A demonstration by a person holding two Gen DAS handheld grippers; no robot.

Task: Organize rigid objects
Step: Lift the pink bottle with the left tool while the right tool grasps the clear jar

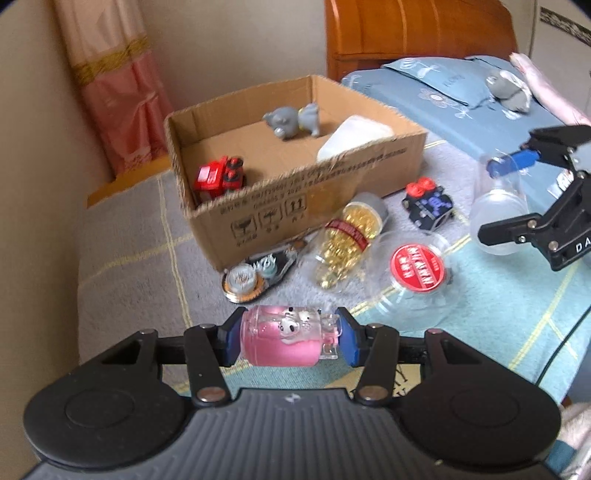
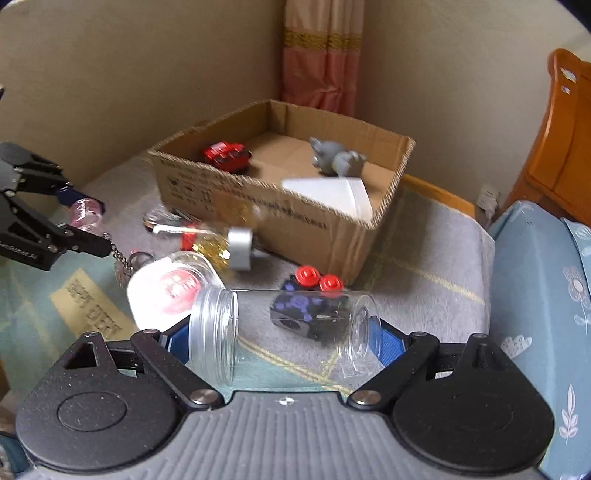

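- Left wrist view: left gripper [image 1: 289, 341] clenched on pink cartoon bottle [image 1: 286, 339]. Ahead of the jaws, cardboard box [image 1: 306, 192] already holds red toy truck [image 1: 221, 177] and grey figurine [image 1: 291, 122].
- Right wrist view: right gripper [image 2: 280, 341] grasps empty clear jar [image 2: 258, 332] sideways. Beyond the jaws, dark toy car [image 2: 314, 306] and gold-bead bottle [image 2: 225, 247] remain outside.

It was a bedroom in a home: a bed [image 1: 480, 206] under a checked blanket [image 1: 140, 251] filled the room, with a blue flowered pillow [image 1: 443, 79] against a wooden headboard [image 1: 417, 33]. Pink curtains [image 2: 319, 55] hung in the corner of plain beige walls [image 2: 129, 74], and a cardboard box [image 1: 295, 206] of toys sat on the blanket.
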